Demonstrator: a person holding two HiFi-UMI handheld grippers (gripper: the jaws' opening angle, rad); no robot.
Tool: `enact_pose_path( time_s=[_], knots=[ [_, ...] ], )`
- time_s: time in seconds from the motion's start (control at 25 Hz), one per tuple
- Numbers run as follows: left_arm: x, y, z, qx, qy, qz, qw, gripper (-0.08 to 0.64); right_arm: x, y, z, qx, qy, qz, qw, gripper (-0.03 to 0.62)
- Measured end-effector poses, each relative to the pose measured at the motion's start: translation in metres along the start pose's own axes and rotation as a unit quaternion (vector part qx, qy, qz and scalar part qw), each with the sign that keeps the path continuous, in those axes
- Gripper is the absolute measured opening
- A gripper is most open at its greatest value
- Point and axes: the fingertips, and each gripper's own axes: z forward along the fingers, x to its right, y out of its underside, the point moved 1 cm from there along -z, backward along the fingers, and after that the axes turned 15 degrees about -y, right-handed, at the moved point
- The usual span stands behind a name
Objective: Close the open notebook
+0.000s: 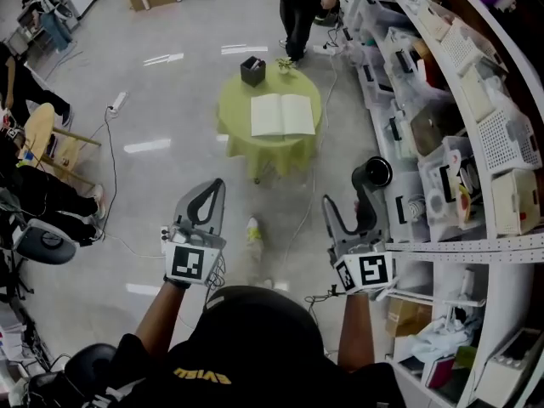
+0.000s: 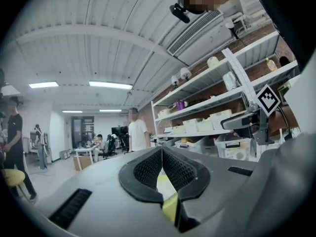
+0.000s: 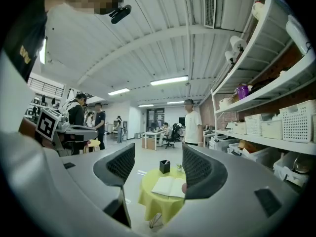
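One open notebook (image 1: 283,115) on yellow-green table (image 1: 234,109); shirt lettering (image 1: 202,375) illegible.

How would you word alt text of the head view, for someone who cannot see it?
An open white-paged notebook lies on a small round table draped in yellow-green cloth, across the floor from a person holding two grey grippers, the left gripper shut, the right gripper open, both empty.

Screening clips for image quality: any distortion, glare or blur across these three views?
Head view: fisheye bends the white perforated shelf rail; lamp glare streaks glossy grey floor. Left gripper view: black vignetted corners, ceiling strip lamps blown out. Right gripper view: open white paper notebook small but sharp.
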Motion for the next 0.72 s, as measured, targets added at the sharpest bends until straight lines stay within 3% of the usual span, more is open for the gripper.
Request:
enact_pose_path(
  time_s=[0.44,0.72],
  knots=[
    [-0.05,0.033,0.176,-0.017,0.018,-0.021,0.9995,0.017,0.108,0.016,0.141,-0.05,0.018,0.017,0.998,0.279],
    [-0.052,0.063,0.263,-0.027,0.05,-0.039,0.9976,0.017,0.154,0.042,0.209,-0.094,0.016,0.032,0.995,0.278]
  ],
)
